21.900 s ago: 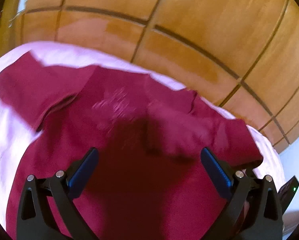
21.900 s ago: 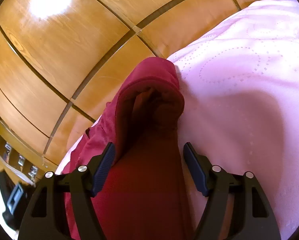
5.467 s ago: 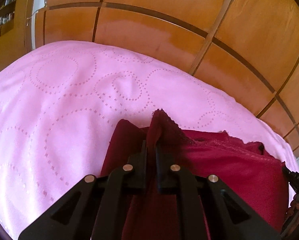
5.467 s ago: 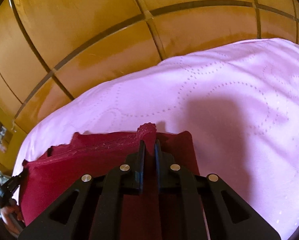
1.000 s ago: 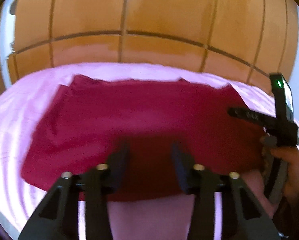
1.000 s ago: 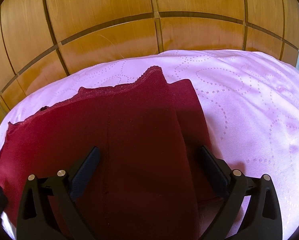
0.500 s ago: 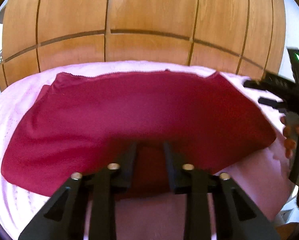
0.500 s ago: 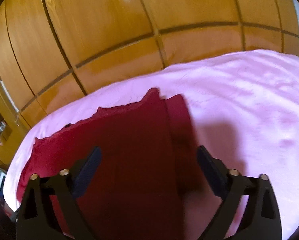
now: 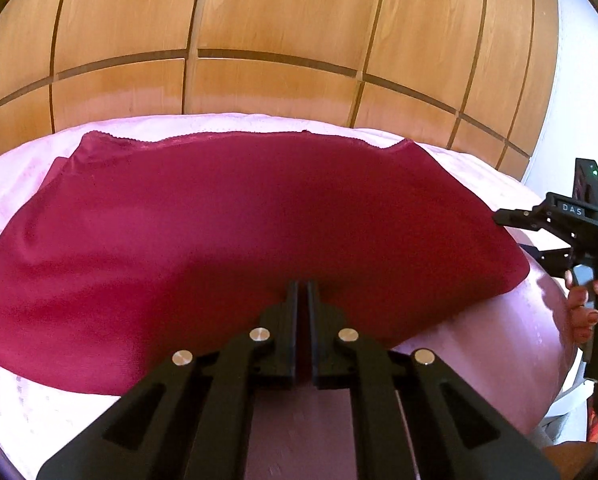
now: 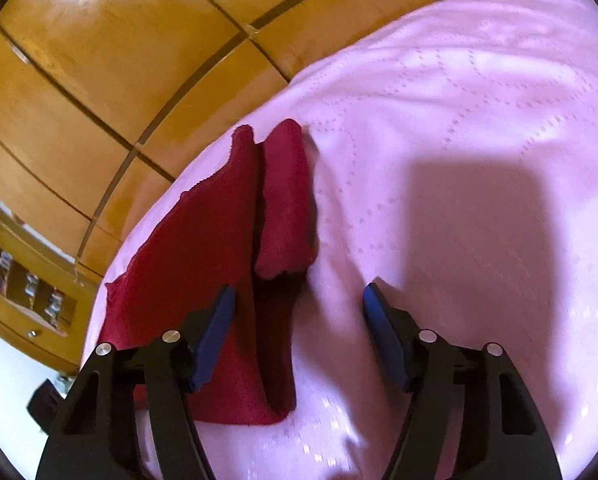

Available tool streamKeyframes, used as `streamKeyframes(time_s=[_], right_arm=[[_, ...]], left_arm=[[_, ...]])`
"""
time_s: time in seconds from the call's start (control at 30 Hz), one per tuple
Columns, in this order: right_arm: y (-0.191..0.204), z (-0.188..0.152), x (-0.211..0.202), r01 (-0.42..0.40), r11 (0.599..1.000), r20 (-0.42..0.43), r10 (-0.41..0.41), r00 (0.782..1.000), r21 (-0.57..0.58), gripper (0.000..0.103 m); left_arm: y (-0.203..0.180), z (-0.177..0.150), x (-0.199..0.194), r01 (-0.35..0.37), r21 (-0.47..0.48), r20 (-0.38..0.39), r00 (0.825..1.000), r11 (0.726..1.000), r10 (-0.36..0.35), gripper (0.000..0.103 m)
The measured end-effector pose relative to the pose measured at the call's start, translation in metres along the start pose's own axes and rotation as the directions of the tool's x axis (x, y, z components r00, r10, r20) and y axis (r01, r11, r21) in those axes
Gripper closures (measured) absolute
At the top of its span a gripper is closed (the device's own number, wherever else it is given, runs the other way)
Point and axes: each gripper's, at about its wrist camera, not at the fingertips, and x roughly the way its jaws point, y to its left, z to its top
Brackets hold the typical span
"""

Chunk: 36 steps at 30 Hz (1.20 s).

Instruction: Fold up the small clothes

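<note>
From the left wrist camera, the left tongs (image 9: pixel 303 300) are pressed together on the near hem of the dark red, soft-knit garment (image 9: pixel 227 224), which lies spread flat across the pale pink quilted bedspread (image 9: pixel 15 392). The pinch sits near the middle of that hem, at about six o'clock of the cloth. To fold well from here, I would say that hem should travel straight toward twelve o'clock, kept low and taut so the cloth does not bunch. The scalloped far edge runs just short of the bed's far side, with the wooden panelled wall (image 9: pixel 283 32) behind, so there is little spare bed beyond it. At three o'clock the right tongs (image 9: pixel 527 236) and the person's hand (image 9: pixel 583 312) wait just off the garment's right corner.

From the right wrist camera, the right tongs (image 10: pixel 299 332) are apart and closing, their blue pads not yet pressing on anything; the garment's right-hand edge and a strip of bedspread lie between them. A narrower folded flap lies along that edge toward twelve o'clock. The grip should probably take the near corner at six o'clock, catching every layer. Open bedspread stretches from one to four o'clock, giving ample room on that side; at nine o'clock the bed ends near a wooden shelf unit (image 10: pixel 27 292).
</note>
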Motion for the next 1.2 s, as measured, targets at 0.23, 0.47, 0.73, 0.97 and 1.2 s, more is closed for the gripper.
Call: streamKeyframes(time_s=[0.23,0.47,0.73,0.97,1.2], right_arm=[[0.007,0.016,0.022,-0.023,1.0,-0.012,0.023,1.0,0.001,0.037],[0.009,0.029,0.031,-0.13,0.989,-0.019,0.132,0.991,0.069,0.037],[-0.008,0.019,0.015,-0.272,0.949,0.02,0.272,0.962,0.162,0.037],[-0.013,0.017,0.005,-0.302,0.934,0.017,0.305,0.952,0.189,0.037],[-0.018,0.018,0.006,-0.304,0.931,0.005,0.31,0.951,0.203,0.037]], left_arm=[[0.0,0.0,0.001,0.002,-0.001,-0.001,1.0,1.0,-0.002,0.099],[0.0,0.0,0.0,0.002,-0.001,0.0,1.0,1.0,-0.002,0.099],[-0.002,-0.001,0.0,-0.003,0.009,0.002,1.0,1.0,0.003,0.099],[-0.002,-0.002,0.0,-0.001,0.006,0.004,1.0,1.0,0.001,0.099],[-0.002,-0.001,0.0,0.007,-0.004,0.004,1.0,1.0,-0.006,0.099]])
